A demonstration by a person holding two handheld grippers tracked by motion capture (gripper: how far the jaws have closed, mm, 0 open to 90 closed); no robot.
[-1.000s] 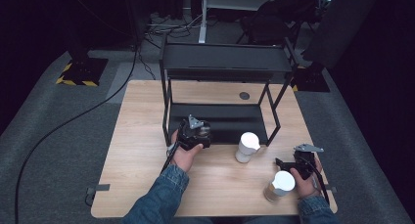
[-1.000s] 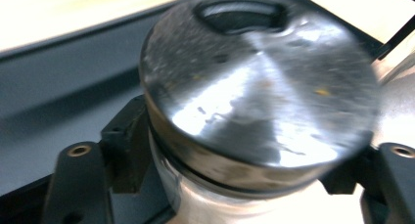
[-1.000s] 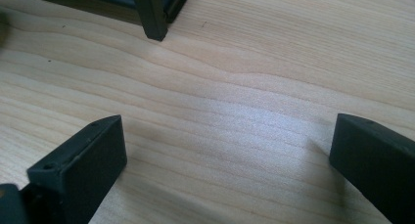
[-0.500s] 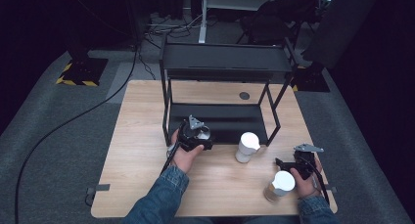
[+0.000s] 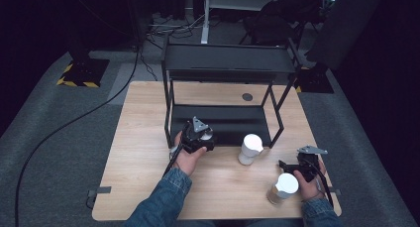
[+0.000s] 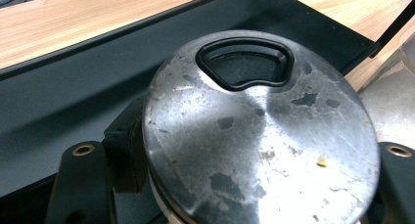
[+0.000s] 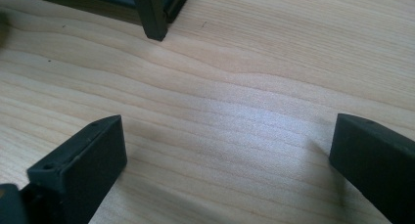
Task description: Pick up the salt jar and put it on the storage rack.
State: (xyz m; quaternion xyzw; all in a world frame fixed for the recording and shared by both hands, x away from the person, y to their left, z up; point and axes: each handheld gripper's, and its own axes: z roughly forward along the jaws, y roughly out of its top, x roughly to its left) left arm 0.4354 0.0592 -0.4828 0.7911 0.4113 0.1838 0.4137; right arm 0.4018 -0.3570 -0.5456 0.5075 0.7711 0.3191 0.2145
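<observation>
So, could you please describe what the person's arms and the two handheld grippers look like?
Both forearms wear blue denim sleeves. The left gripper is a chunky black unit with a grey three-cornered plate on top and a black cable trailing back along the arm. The right gripper is black too, with its own grey plate and a thin cable. In the right gripper view its jaws are flat, matte black blocks with small screw holes.

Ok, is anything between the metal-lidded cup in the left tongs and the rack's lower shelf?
Nothing visible. The left tongs hold the metal-lidded cup at the lower shelf's front edge; the shelf ahead looks bare. The white cup stands aside on the table.
</observation>
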